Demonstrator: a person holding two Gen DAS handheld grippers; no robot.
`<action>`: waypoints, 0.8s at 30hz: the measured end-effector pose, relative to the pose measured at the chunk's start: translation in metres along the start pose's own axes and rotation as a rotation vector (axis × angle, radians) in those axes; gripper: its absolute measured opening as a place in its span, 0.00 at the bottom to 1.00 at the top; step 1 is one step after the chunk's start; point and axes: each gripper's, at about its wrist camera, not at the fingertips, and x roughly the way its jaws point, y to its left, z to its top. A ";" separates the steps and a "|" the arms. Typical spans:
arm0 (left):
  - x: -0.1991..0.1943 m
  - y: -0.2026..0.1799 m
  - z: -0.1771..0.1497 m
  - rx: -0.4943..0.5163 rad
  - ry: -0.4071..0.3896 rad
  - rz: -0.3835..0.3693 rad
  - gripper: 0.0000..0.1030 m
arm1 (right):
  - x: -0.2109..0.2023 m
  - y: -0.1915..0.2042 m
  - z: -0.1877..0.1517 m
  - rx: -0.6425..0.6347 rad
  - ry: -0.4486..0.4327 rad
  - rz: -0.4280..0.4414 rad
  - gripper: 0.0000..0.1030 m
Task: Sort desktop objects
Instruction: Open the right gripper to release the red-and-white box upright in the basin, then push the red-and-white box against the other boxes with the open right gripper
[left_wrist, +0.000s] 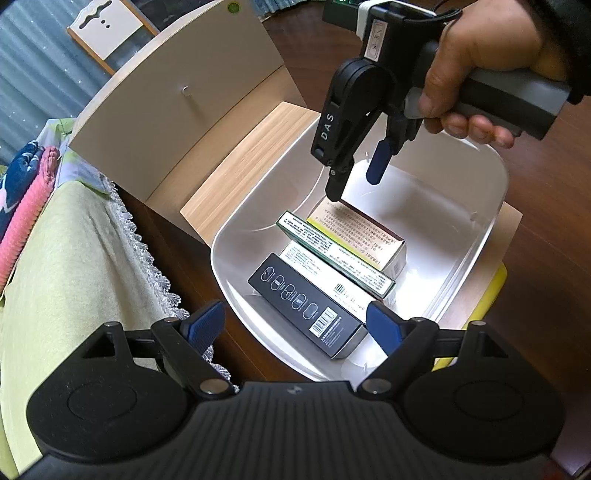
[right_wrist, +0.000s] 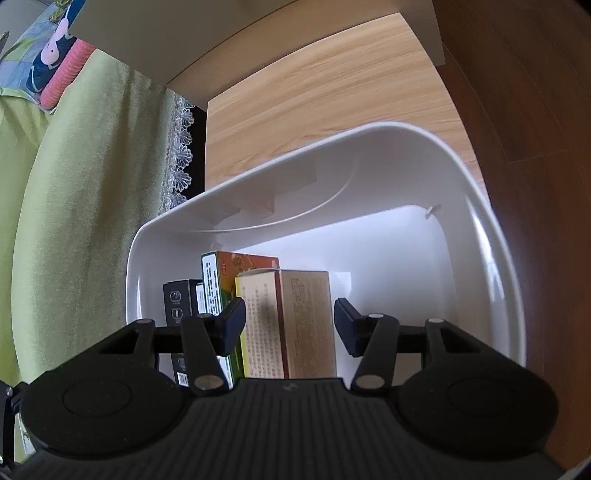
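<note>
Clearly the sorting is at a placing step: the right gripper (left_wrist: 354, 173) hangs over the white bin (left_wrist: 491, 206), its tips just above the beige box (left_wrist: 364, 236) that stands inside. In the right wrist view the beige box (right_wrist: 291, 325) sits between the two jaws with a gap showing on each side, so the jaws look released around it rather than clamped; whether either pad brushes the cardboard I cannot tell. The person's hand (left_wrist: 480, 62) grips the handle from above.

Beside the beige box, packed side by side along the bin, lie the green box (left_wrist: 332, 254), a white box (left_wrist: 314, 266) and the black box (left_wrist: 306, 306). The bin rests on a light wooden board (left_wrist: 236, 173) on the dark worktop (left_wrist: 554, 258), with a cream panel (left_wrist: 184, 85) standing behind it and a green cloth (left_wrist: 66, 266) off to the side.

The left gripper (left_wrist: 295, 325) hovers at the near edge of the bin, jaws spread wide and holding nothing, the black box's end lying between its blue pads.

My judgement is that the next move calls for lifting the right gripper straight up, clear of the box tops, without tipping the upright beige box against its neighbours, then reaching for whatever remains outside the bin; no loose item shows in either view.
</note>
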 end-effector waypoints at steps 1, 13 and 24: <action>0.000 0.000 0.000 0.000 0.001 0.001 0.82 | 0.002 0.001 0.000 -0.002 -0.004 -0.004 0.48; 0.002 0.000 -0.001 -0.002 0.006 -0.005 0.82 | 0.023 0.001 0.008 0.076 -0.037 0.043 0.42; 0.004 -0.001 -0.002 -0.005 0.010 -0.011 0.83 | 0.033 0.007 -0.008 0.017 0.012 0.037 0.32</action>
